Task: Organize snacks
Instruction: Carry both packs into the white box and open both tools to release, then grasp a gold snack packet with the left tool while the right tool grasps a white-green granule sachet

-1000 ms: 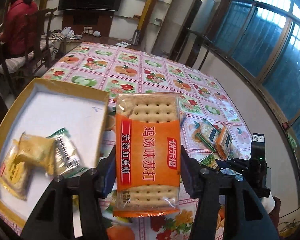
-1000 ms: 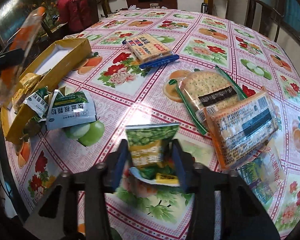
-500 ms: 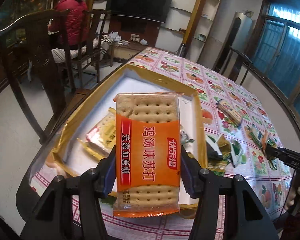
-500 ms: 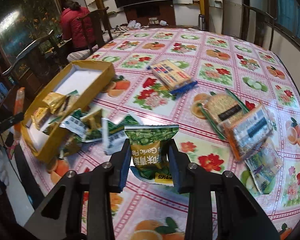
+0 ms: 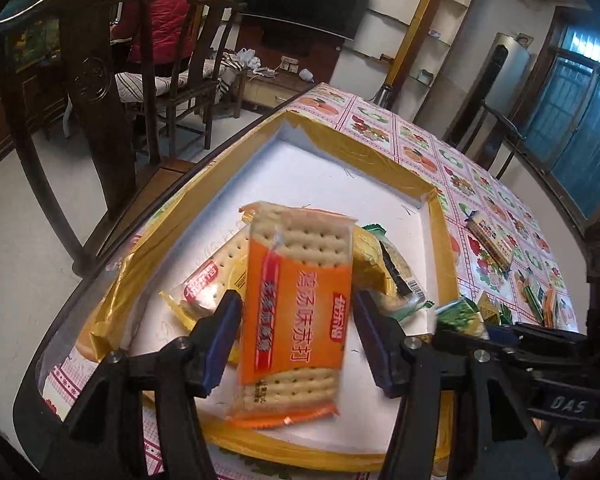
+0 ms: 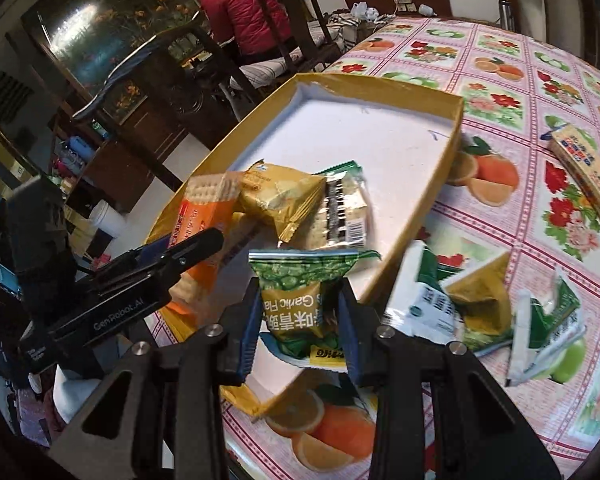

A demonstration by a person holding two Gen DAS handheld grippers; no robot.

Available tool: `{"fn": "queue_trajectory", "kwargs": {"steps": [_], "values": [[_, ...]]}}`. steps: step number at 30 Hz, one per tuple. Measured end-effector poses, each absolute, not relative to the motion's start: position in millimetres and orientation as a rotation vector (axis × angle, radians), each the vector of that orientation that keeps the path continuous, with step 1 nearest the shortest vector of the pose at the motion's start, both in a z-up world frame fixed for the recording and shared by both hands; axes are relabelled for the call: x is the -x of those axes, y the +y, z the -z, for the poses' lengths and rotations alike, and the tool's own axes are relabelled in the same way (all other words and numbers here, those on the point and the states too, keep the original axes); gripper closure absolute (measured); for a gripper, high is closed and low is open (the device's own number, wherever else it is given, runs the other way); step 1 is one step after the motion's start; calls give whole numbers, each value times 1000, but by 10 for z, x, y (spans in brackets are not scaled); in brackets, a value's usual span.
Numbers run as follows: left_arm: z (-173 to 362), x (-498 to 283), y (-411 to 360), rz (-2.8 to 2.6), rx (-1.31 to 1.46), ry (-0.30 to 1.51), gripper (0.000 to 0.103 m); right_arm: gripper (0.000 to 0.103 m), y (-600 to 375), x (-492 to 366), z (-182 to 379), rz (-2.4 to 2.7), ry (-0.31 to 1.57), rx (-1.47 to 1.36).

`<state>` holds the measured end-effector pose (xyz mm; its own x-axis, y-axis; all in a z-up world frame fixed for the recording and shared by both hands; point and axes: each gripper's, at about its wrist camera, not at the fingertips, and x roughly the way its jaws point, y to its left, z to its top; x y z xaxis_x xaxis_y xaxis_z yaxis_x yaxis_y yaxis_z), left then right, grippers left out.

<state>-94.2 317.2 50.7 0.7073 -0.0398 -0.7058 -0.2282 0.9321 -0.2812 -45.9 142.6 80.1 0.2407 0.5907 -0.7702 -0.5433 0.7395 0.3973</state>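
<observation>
Counting inside the yellow-rimmed box [image 5: 440, 240], four packets show: the orange cracker pack [image 5: 300, 304], a yellow-banded cracker pack [image 5: 216, 276] under it toward 9 o'clock, a gold pouch [image 6: 280, 196] and a clear cracker pack with a black label [image 6: 344, 208] at 3 o'clock of the pouch. Outside the box on the flowered tablecloth [image 6: 500, 60], the right wrist view shows a loose heap of about three green-and-white sachets [image 6: 492, 304] against the box's near corner at 4 o'clock, and one blue-edged cracker pack [image 6: 584, 168] well apart at 2 o'clock. The far half of the box floor is bare white, with open room up to the walls at 12 o'clock; the box sits close to the table's dark edge [image 5: 60, 304], with a wooden chair [image 5: 92, 80] just beyond. The left gripper [image 5: 298, 340] has its jaws opening, the blue pads standing clear on both sides of the orange pack, which tilts onto the packets below. The right gripper [image 6: 300, 320] is clamped on one green garlic-pea bag [image 6: 300, 292], held over the box's near wall
</observation>
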Motion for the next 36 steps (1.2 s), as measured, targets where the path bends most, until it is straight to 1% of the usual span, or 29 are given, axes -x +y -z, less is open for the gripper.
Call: {"fn": "queue_trajectory", "kwargs": {"steps": [3, 4, 5, 6, 8, 13, 16, 21, 26, 29, 35, 36], "values": [[-606, 1079, 3168, -137, 341, 726, 37, 63, 1636, 455, -719, -754, 1064, 8], [-642, 1123, 3161, -155, 328, 709, 32, 61, 1681, 455, -709, -740, 1047, 27], [-684, 1168, 3145, -174, 314, 692, 29, 53, 1711, 448, -687, -729, 1042, 36], [-724, 1208, 3135, -189, 301, 675, 28, 43, 1722, 447, -673, -730, 1046, 31], [-801, 1282, 3103, -214, 276, 647, 27, 37, 1699, 458, -663, -739, 1040, 7], [-912, 1366, 2930, -239, 199, 624, 27, 37, 1599, 546, -764, -737, 982, 6], [-929, 1392, 2862, -198, 202, 627, 27, 37, 1449, 598, -845, -731, 954, -21], [-1001, 1519, 2871, -166, 249, 599, 27, 36, 874, 632, -966, -662, 901, -85], [-1029, 1535, 2758, -122, 274, 584, 26, 36, 463, 477, -878, -482, 913, -27], [-1023, 1500, 2657, -105, 256, 597, 26, 36, 475, 359, -782, -458, 940, -20], [-1047, 1519, 2562, -84, 237, 600, 26, 36, 756, 95, -643, -458, 928, 64], [-1046, 1523, 2551, -80, 233, 602, 26, 46, 766, 79, -568, -462, 958, 102]]}}
